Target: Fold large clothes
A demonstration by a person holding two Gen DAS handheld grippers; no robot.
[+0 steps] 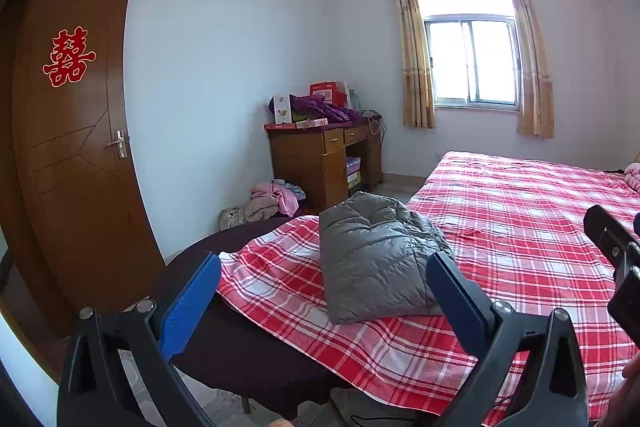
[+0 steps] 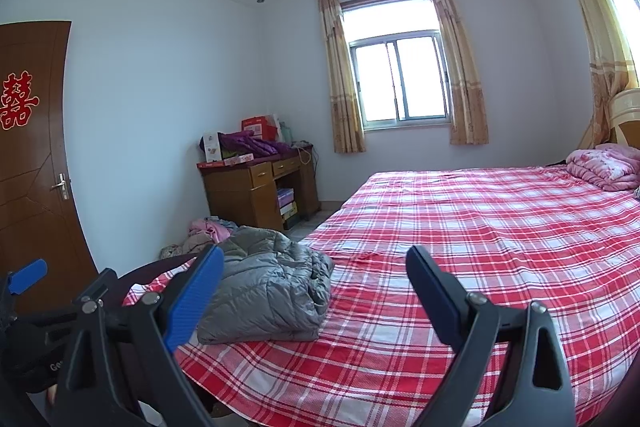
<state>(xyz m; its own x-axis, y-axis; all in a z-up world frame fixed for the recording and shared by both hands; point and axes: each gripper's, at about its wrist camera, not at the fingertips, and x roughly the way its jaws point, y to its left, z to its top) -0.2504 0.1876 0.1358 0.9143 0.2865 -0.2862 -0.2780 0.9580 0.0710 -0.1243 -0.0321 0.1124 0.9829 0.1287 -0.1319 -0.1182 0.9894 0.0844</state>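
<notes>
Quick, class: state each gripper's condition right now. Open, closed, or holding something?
Left gripper: open, holding nothing, raised above the folded grey jacket.
Right gripper: open, holding nothing, over the checked bedsheet.

A large red "囍" double-happiness character [image 1: 69,57], edged in gold, is stuck on the upper part of the brown wooden door [image 1: 80,163]. In the right wrist view the same character shows at the left edge, partly cut off. On a black device [image 2: 38,363] at the lower left of the right wrist view, pale letters begin "Ge"; the rest is hidden. Boxes [image 1: 329,92] piled on the counter [image 1: 316,163] carry printing too small to read.
</notes>
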